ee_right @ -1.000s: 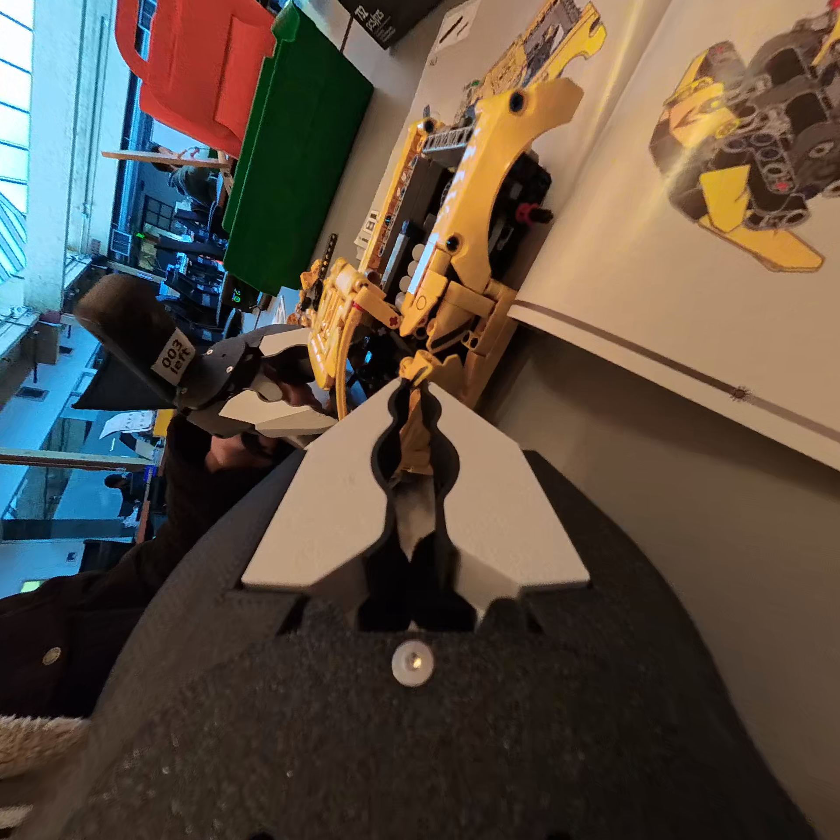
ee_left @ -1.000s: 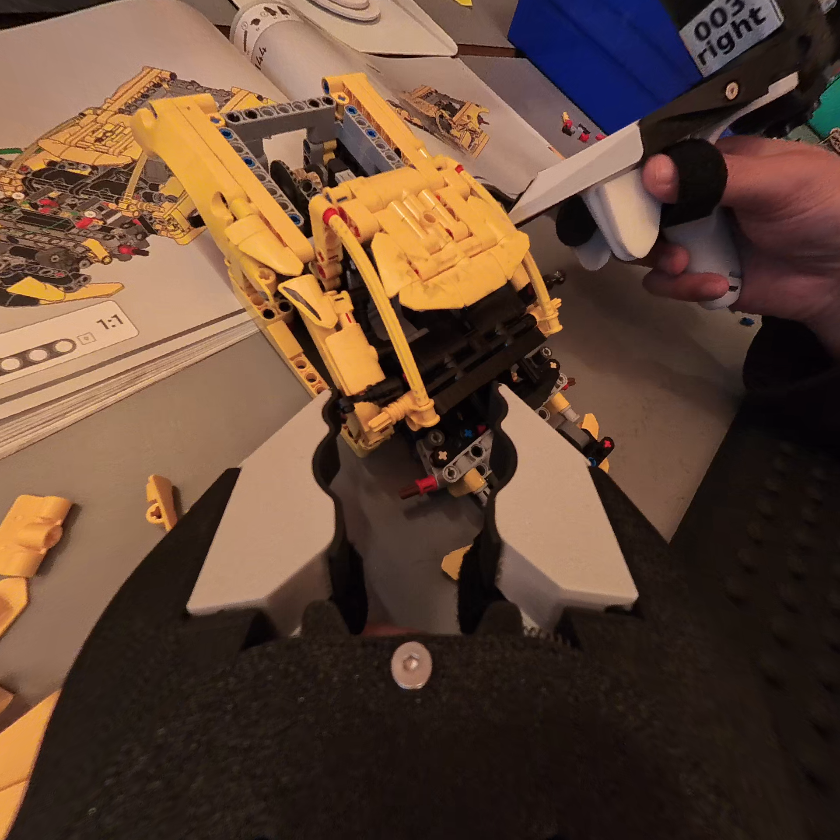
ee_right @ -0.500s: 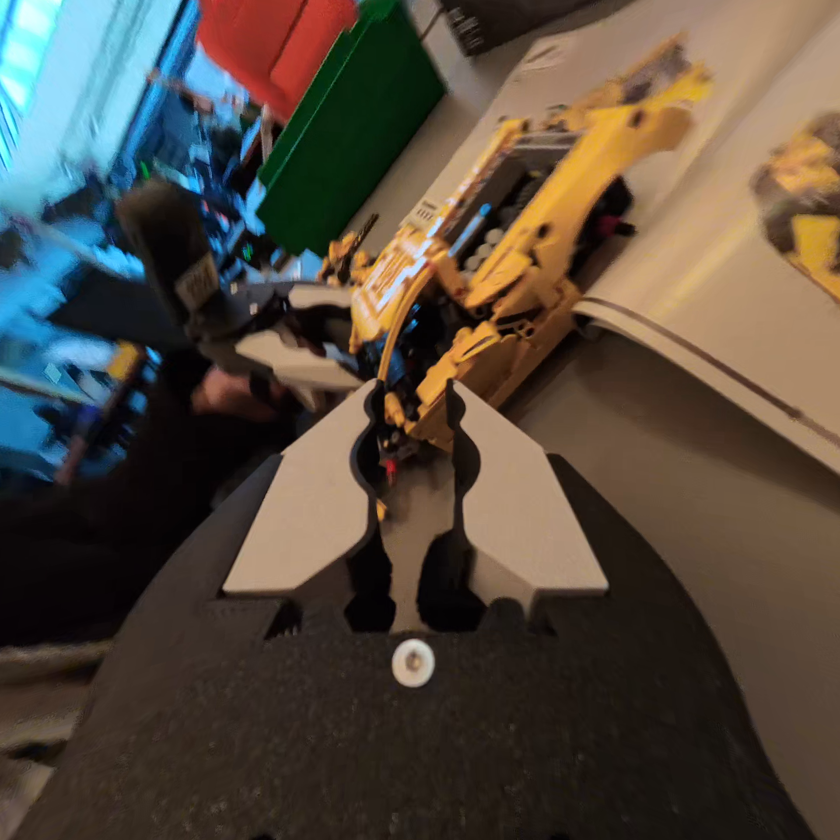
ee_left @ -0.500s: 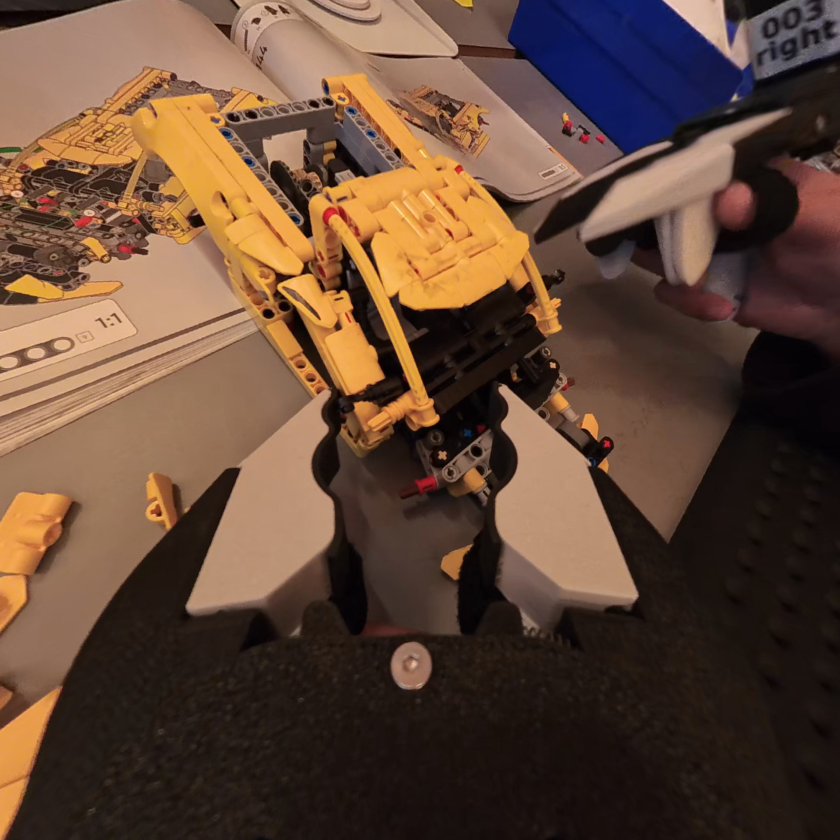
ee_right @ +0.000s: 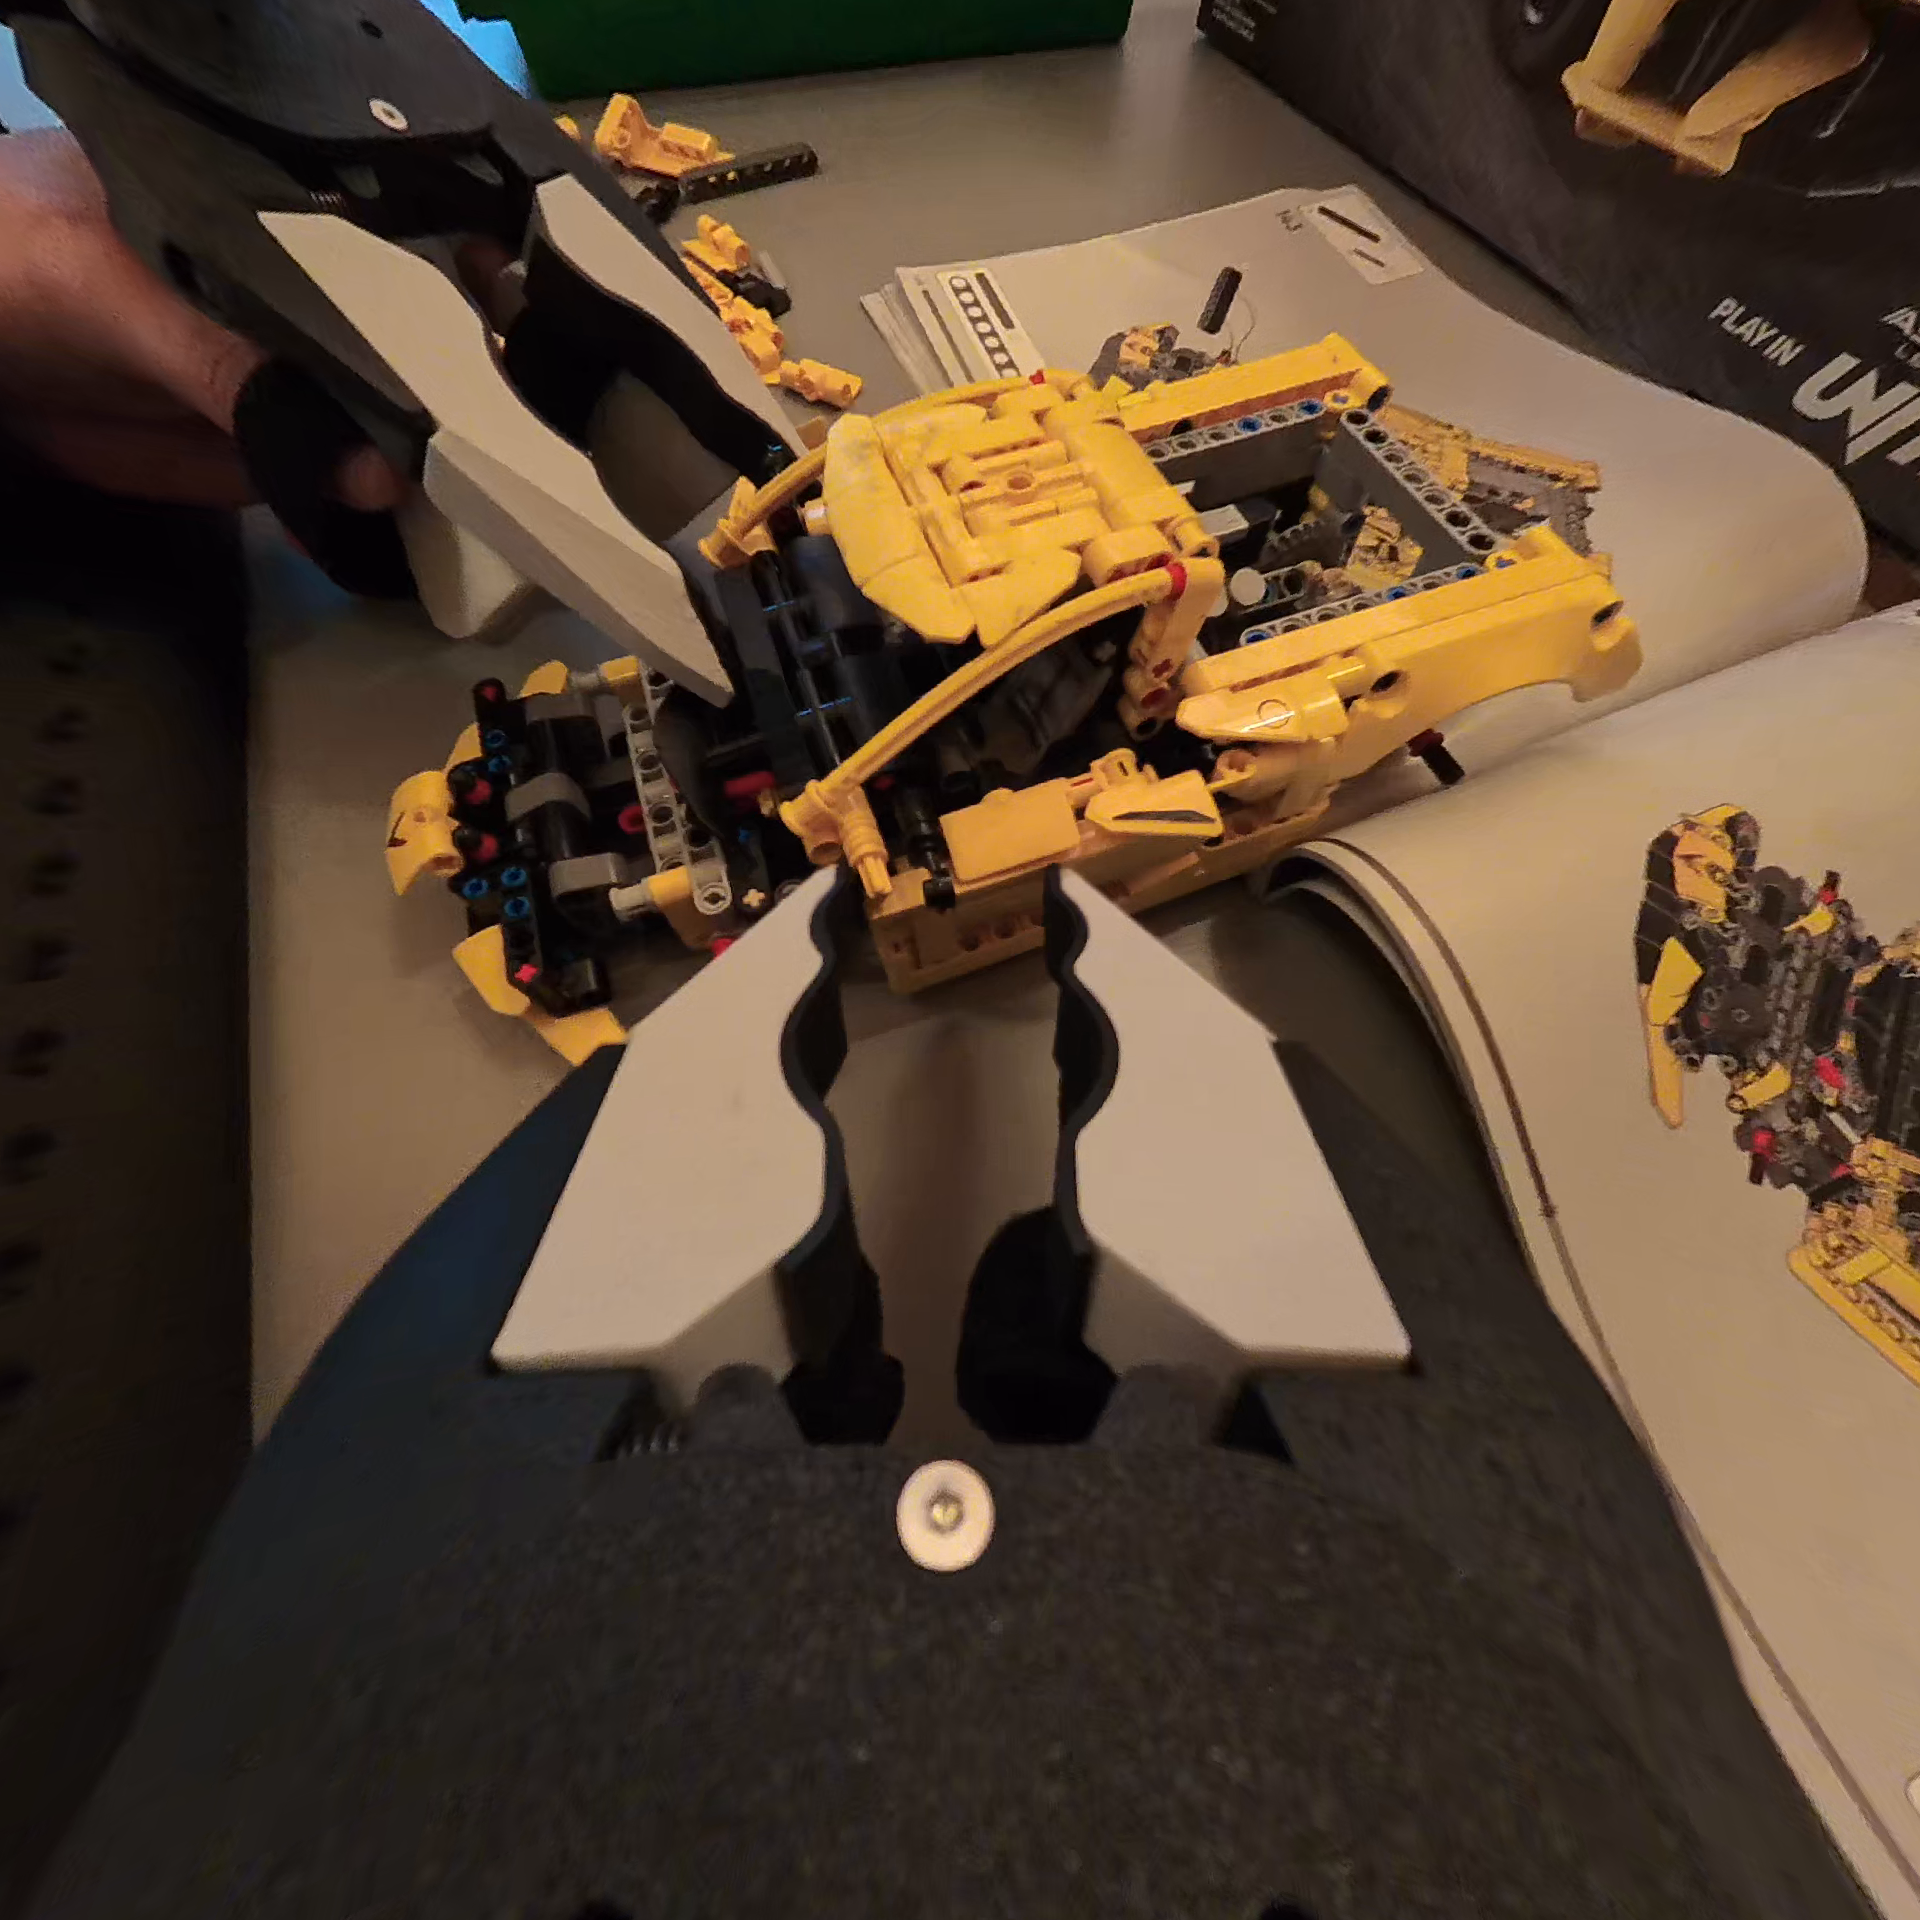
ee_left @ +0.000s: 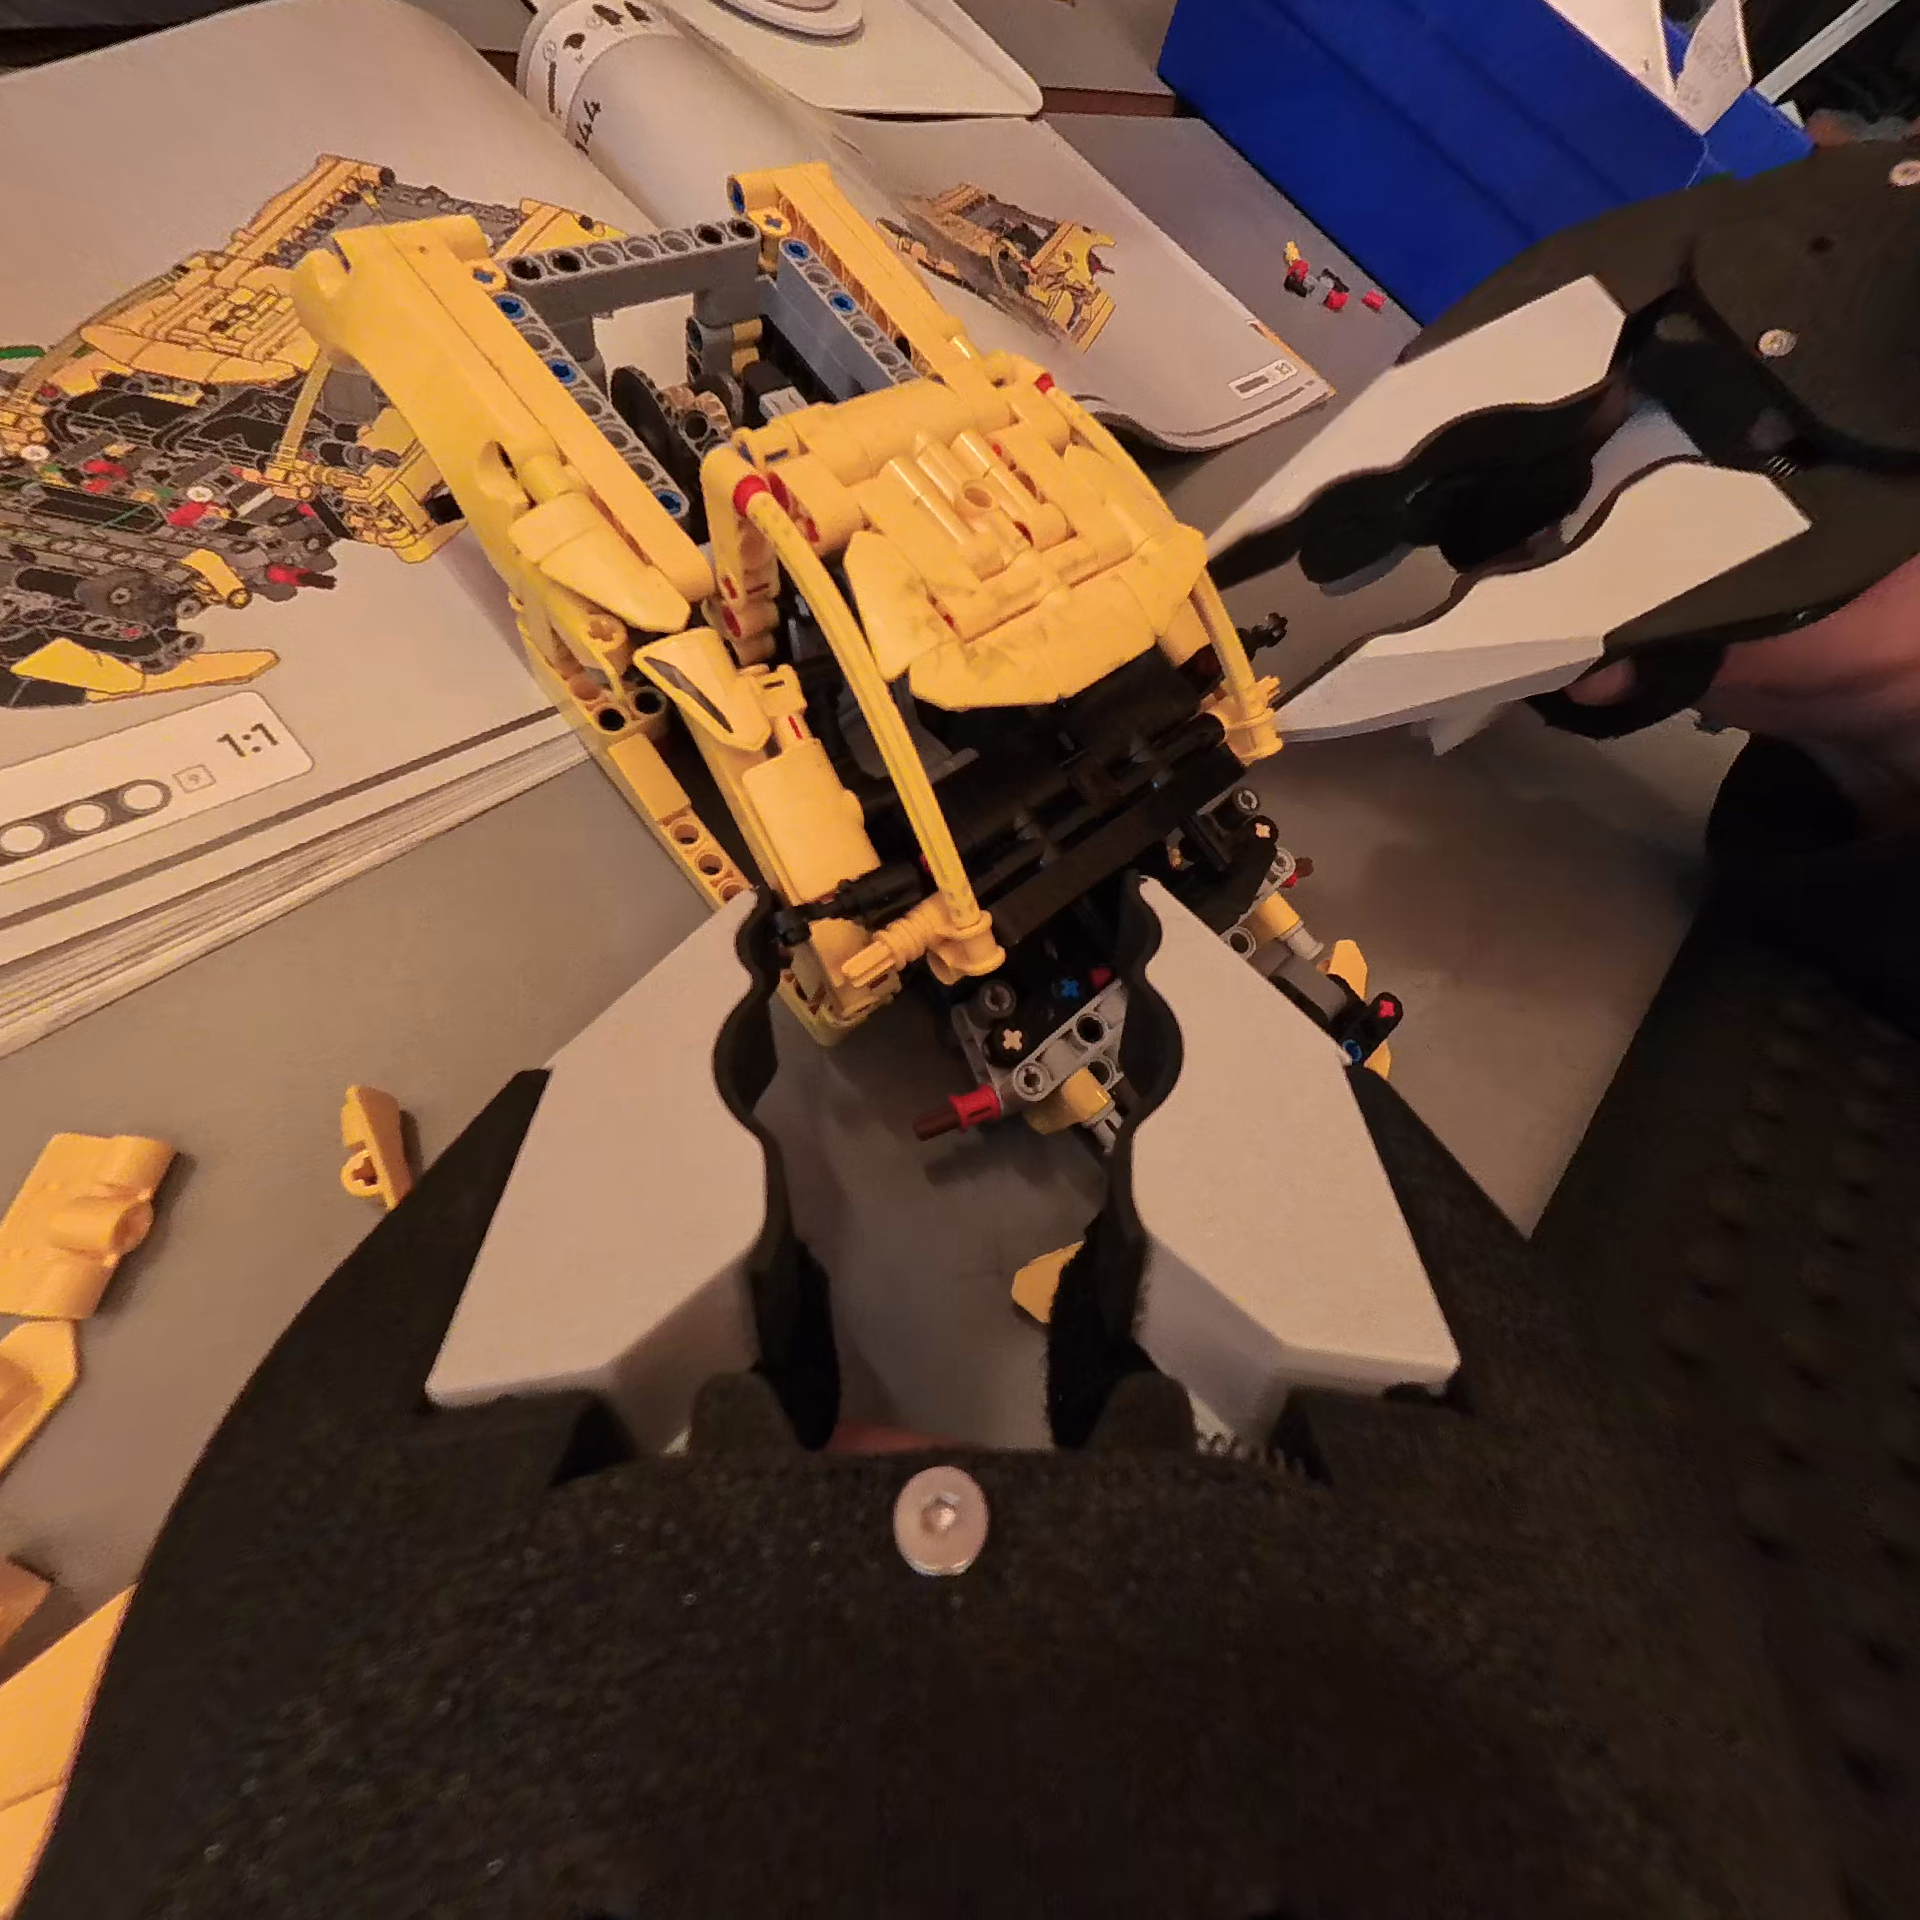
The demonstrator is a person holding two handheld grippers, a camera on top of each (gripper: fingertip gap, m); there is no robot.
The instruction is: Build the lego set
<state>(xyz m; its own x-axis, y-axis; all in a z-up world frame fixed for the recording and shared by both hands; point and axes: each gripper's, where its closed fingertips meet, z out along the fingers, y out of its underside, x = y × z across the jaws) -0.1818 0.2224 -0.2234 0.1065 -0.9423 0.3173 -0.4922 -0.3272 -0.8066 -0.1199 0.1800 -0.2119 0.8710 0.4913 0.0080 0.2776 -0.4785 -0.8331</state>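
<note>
A: Where's the yellow model (ee_left: 873, 623)?
B: On the table, tail over the open instruction book (ee_left: 208, 644); left gripper (ee_left: 940, 997) stands apart around its front end.
A: Right gripper (ee_right: 940, 914)?
B: Apart, empty (a second ago it pinched the model's side). Next: regrip squarely, I'd judge.

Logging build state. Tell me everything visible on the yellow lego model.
The lego model is a half-built yellow vehicle of plastic beams, black and grey inside, with red and blue pins. It has a ribbed yellow roof panel, two thin yellow hoses arching over the cab, and an open grey beam frame at one end. It lies on the table, that end resting on the open manual. The open left gripper straddles the other end; the open right gripper is at its side.
</note>
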